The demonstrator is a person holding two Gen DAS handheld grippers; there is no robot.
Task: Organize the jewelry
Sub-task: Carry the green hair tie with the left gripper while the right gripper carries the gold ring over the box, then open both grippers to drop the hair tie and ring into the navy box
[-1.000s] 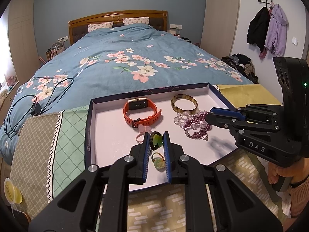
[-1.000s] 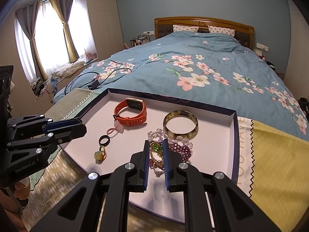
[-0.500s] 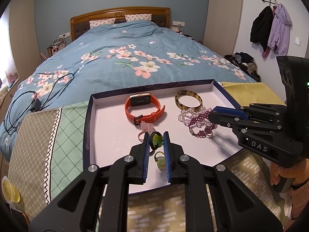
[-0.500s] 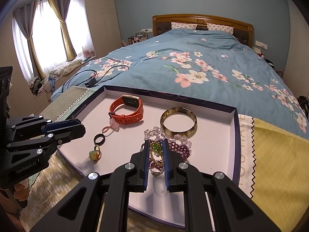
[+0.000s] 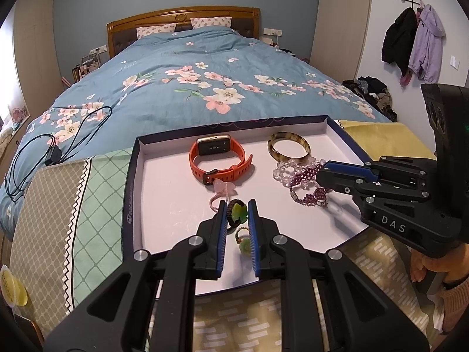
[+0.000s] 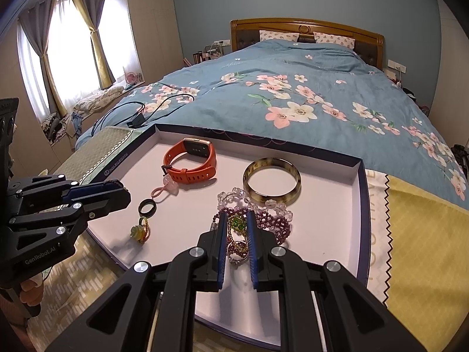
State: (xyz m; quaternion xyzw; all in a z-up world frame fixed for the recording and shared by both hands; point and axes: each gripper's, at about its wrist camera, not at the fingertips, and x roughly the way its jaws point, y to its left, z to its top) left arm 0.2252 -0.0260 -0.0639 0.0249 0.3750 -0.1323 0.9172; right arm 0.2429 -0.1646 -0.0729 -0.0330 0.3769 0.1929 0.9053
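Note:
A white tray (image 5: 164, 193) with a dark rim holds an orange watch (image 5: 218, 158), a horn bangle (image 5: 288, 146), clear and purple bead bracelets (image 5: 304, 176), a pink flower ring (image 5: 224, 189), a black ring (image 6: 146, 206) and a green flower ring (image 5: 244, 242). My left gripper (image 5: 237, 214) is shut on a green pendant with a brown rim (image 5: 238, 211), above the tray's near part. My right gripper (image 6: 236, 223) is shut on a green and gold bead chain (image 6: 236, 224), just over the bracelets.
The tray lies on patterned cloths (image 5: 73, 205) at the foot of a bed with a blue floral quilt (image 5: 205, 88). A black cable (image 5: 44, 152) lies on the quilt at left. Coats (image 5: 410, 41) hang on the right wall.
Both grippers have lifted slightly and drawn back with their pieces still held. The tray's contents have not moved.

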